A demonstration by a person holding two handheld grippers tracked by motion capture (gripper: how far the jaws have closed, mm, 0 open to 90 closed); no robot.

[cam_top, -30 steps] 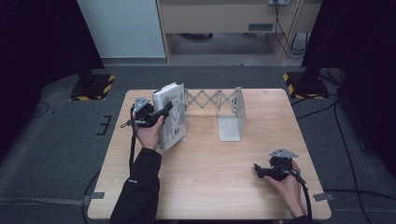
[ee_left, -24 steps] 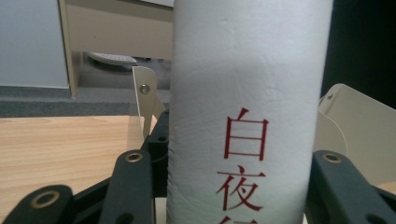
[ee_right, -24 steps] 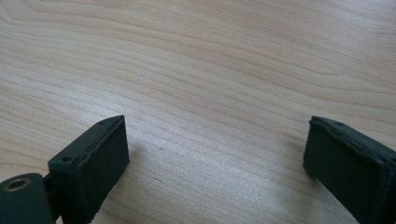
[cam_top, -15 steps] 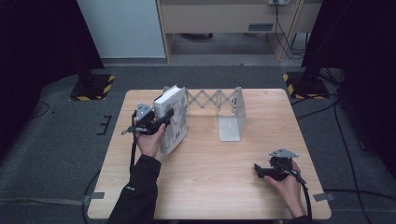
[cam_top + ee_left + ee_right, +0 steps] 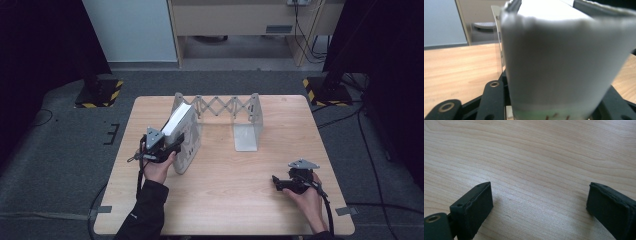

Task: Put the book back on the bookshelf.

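My left gripper (image 5: 176, 145) has its jaws clamped on a thick white book (image 5: 184, 137); in the left gripper view the book's spine (image 5: 564, 67) stands right in front of the lens, with a black jaw down either side. A green band with red marks runs along the spine's lower edge, blurred, cannot read it.

Book stands on edge and leans, over the left half of the wooden table (image 5: 225, 200). Its far end sits near the left plate of the expandable metal book rack (image 5: 227, 107); I cannot tell whether they touch. In the left gripper view that plate (image 5: 496, 35) shows just behind the book's left edge.

My right gripper (image 5: 279, 183) has its jaws wide apart, nothing between them. In the right gripper view the two black pads (image 5: 477, 207) frame bare wood grain. It rests low over the near right part of the table, well apart from book and rack.

Rack's scissor lattice spans the far side, with its right plate upright on an L-shaped foot.
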